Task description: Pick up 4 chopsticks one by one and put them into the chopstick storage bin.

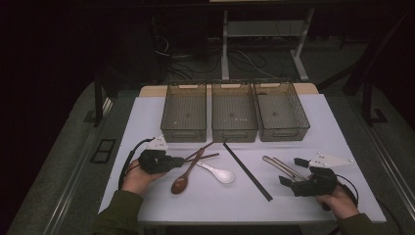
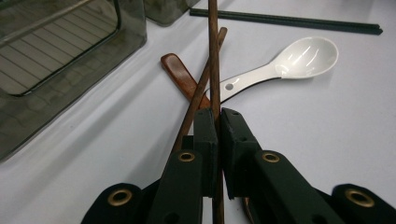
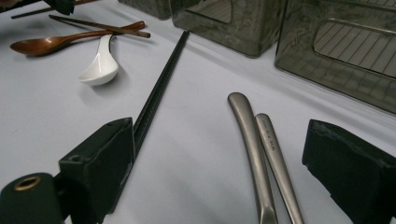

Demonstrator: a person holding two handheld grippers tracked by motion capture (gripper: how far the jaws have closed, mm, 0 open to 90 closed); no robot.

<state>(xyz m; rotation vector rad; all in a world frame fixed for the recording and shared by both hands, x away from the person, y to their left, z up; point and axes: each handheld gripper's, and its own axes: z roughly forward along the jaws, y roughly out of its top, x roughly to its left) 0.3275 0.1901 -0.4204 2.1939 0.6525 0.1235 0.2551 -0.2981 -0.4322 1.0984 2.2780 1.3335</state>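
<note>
I am clamping my left gripper (image 2: 218, 122) on one brown wooden chopstick (image 2: 214, 56), which is lying across the wooden spoon (image 2: 181, 77) near the white spoon (image 2: 289, 63). My right gripper (image 3: 224, 163) is waiting with jaws apart around two metal handles (image 3: 259, 154). Next I judge I must lift the chopstick toward a bin (image 1: 184, 111).

Three bins behind, cutlery before you.
Your left gripper (image 1: 172, 161) sits left of the spoons (image 1: 215, 172); chopsticks (image 1: 247, 171) lie midway; metal handles (image 1: 281, 166) lie right, between your right gripper's (image 1: 292, 172) jaws, before the bins (image 1: 234, 110).
</note>
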